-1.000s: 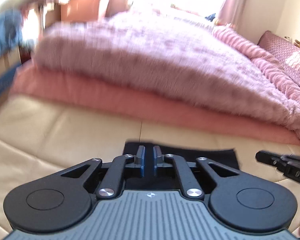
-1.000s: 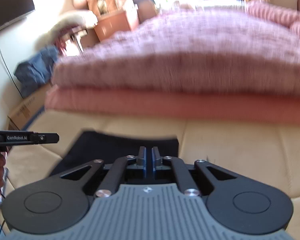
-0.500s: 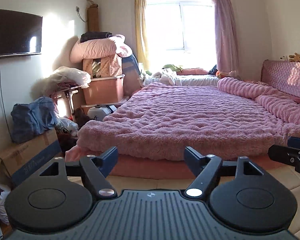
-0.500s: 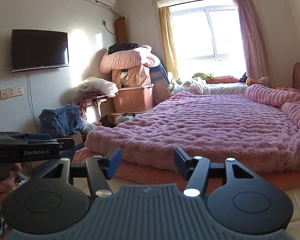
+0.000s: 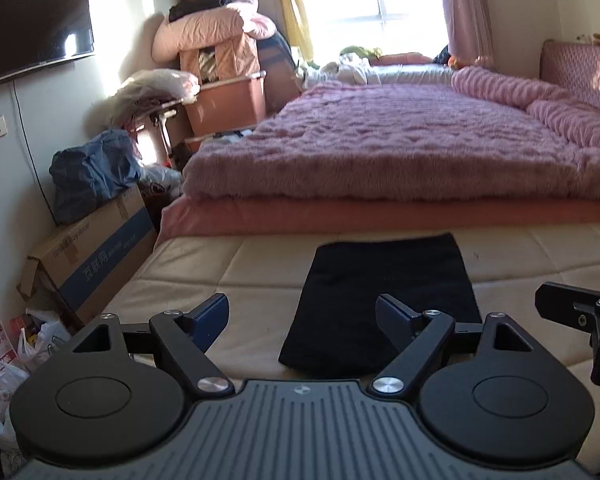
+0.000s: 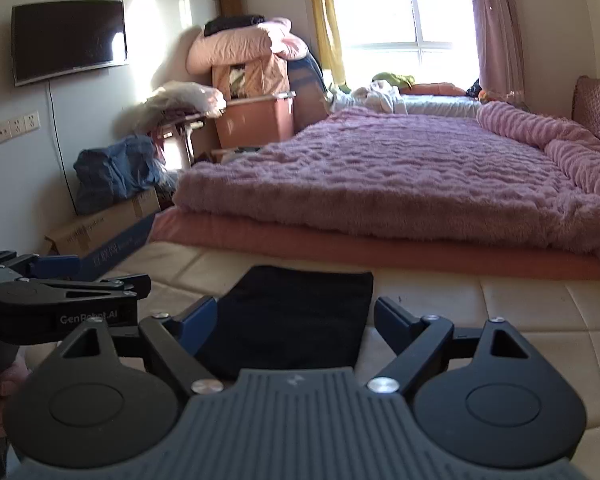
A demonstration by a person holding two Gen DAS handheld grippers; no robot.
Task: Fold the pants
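The black pants [image 5: 384, 300] lie folded flat in a narrow rectangle on the cream quilted mattress [image 5: 228, 276]. They also show in the right wrist view [image 6: 296, 316]. My left gripper [image 5: 302, 316] is open and empty, held above the near end of the pants. My right gripper [image 6: 296, 318] is open and empty, also above the near end. Each gripper shows at the edge of the other's view: the right one [image 5: 580, 312] and the left one [image 6: 60, 300].
A bed with a fuzzy pink blanket [image 5: 400, 148] on a salmon pad lies just beyond the cream mattress. A cardboard box [image 5: 92, 256], a blue bag [image 5: 88, 176] and piled storage stand along the left wall. Plastic bags [image 5: 4, 356] lie on the floor at left.
Both grippers opened from shut and let go of the pants. They lifted up, then tilted back down, so the folded pants are in view again.
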